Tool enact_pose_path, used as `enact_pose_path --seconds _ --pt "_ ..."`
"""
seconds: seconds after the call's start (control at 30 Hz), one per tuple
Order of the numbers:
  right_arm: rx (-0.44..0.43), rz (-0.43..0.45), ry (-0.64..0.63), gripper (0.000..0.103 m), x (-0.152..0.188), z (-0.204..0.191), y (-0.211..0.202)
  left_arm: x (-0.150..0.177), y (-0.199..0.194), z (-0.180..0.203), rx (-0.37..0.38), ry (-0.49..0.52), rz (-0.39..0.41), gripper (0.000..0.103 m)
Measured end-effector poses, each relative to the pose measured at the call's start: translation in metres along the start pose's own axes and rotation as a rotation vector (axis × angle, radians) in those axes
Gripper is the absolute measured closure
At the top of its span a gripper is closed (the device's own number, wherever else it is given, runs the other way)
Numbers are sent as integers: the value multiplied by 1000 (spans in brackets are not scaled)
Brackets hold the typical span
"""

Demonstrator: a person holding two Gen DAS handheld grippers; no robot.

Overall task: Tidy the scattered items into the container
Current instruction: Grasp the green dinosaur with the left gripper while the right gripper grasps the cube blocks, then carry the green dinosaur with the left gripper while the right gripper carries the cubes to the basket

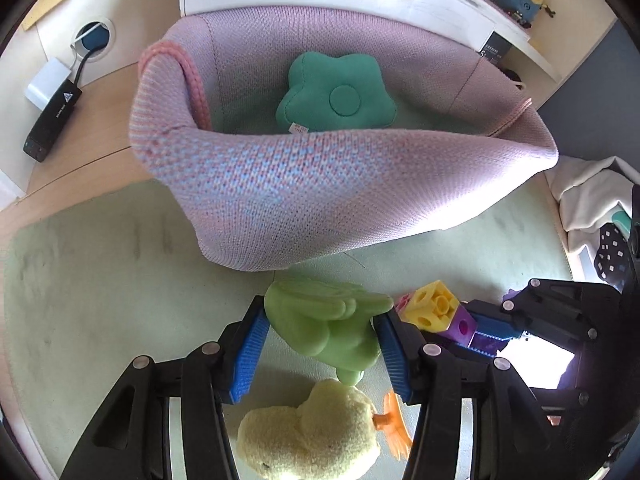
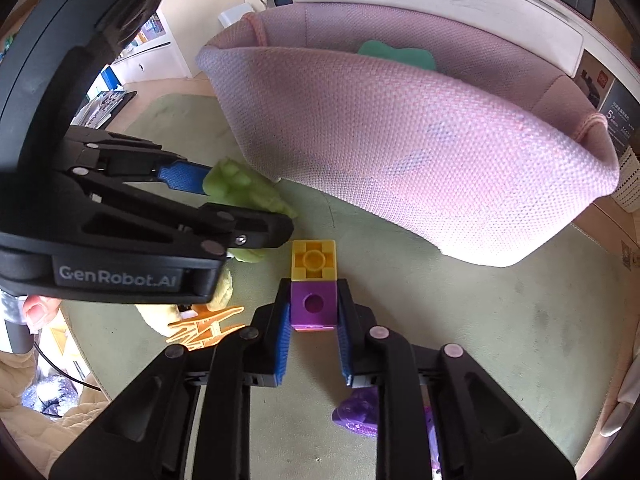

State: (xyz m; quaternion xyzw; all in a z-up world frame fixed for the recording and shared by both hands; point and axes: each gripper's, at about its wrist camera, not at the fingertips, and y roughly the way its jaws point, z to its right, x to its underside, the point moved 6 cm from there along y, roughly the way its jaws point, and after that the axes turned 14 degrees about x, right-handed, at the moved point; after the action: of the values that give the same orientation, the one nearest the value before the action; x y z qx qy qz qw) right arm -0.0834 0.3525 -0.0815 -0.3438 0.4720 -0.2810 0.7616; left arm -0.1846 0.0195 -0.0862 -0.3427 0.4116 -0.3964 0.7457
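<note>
Both sets of jaws are closing on toys: my left gripper point(image 1: 320, 344) is pinching the green toy point(image 1: 328, 328) between its blue pads, and my right gripper point(image 2: 312, 336) is clamping the purple cube point(image 2: 313, 305) of a block stack, with a yellow cube point(image 2: 314, 260) joined to its far end.

I am seeing the mat point(image 1: 100, 280) lying pale green under everything, on a wooden table point(image 1: 92, 132). Behind the toys the knitted pink basket point(image 1: 320, 200) is sitting on the mat, its soft near wall sagging toward me. Inside it a teal flower cushion point(image 1: 340, 96) is resting on the floor of the basket.

Just below my left gripper a yellow plush point(image 1: 312, 436) is lying on the mat, touching the green toy's lower end, with an orange piece point(image 1: 394, 424) beside it. Under my right gripper a purple figure point(image 2: 358, 412) is lying on the mat, partly hidden
</note>
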Motion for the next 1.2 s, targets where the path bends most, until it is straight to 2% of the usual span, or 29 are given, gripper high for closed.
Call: enact_pose_path --seconds 0.27,0.4,0.57,0.6,0.7,0.77,0.9,1.07,1.2 --pt "21 31 30 86 0 16 -22 8 -22 13 8 47 45 53" --pt "29 68 46 86 2 15 -46 7 -29 30 4 89 77 53" --pt "35 124 68 86 -8 18 -75 11 -49 40 14 142 143 53" --pt "39 136 73 86 -7 22 -82 23 -65 35 20 158 161 53" --pt "49 173 84 86 -13 19 -92 8 -85 35 -6 208 209 53" --pt "55 194 91 86 -16 21 -99 -4 -84 43 -6 226 226 53" --pt "61 228 102 86 -21 26 -114 -5 -101 44 11 236 256 53" --pt "89 271 104 86 -30 26 -126 -9 -109 50 -16 267 306 53" --pt "100 312 110 85 -36 28 -135 -14 -116 52 -6 271 337 53"
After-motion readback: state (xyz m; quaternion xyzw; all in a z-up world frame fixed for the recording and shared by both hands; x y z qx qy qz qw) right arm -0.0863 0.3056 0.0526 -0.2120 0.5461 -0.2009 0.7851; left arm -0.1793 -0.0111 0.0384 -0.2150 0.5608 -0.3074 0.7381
